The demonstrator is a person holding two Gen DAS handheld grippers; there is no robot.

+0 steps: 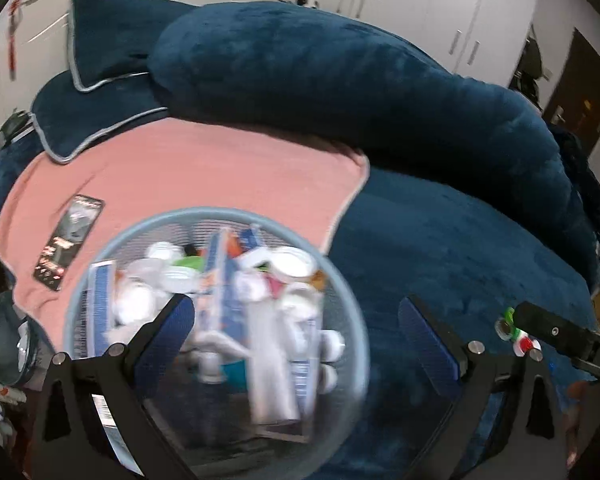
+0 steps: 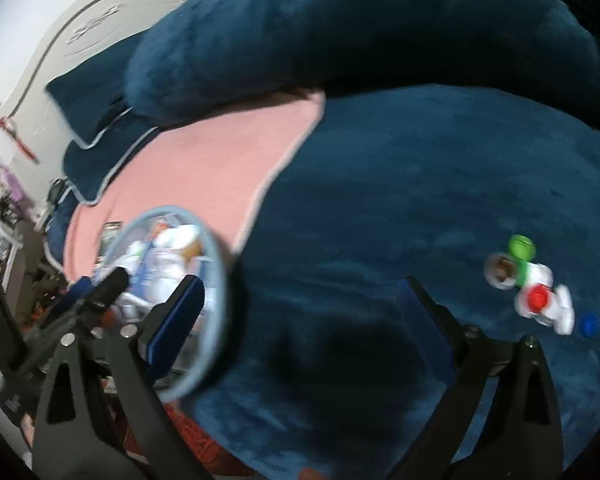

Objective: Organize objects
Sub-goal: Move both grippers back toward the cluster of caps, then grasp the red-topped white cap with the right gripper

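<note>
Bottles (image 2: 528, 284) with green and red caps lie in a small cluster on the blue bed cover (image 2: 380, 208), just ahead and to the right of your right gripper (image 2: 300, 300), whose jaws stand wide apart on nothing. Your left gripper (image 1: 296, 320), jaws likewise spread and empty, hovers over the round mesh basket (image 1: 80, 312), crammed with blurred white bottles and boxes. It sits partly on the pink towel (image 1: 204, 176), beside a dark flat packet (image 1: 70, 242).
</note>
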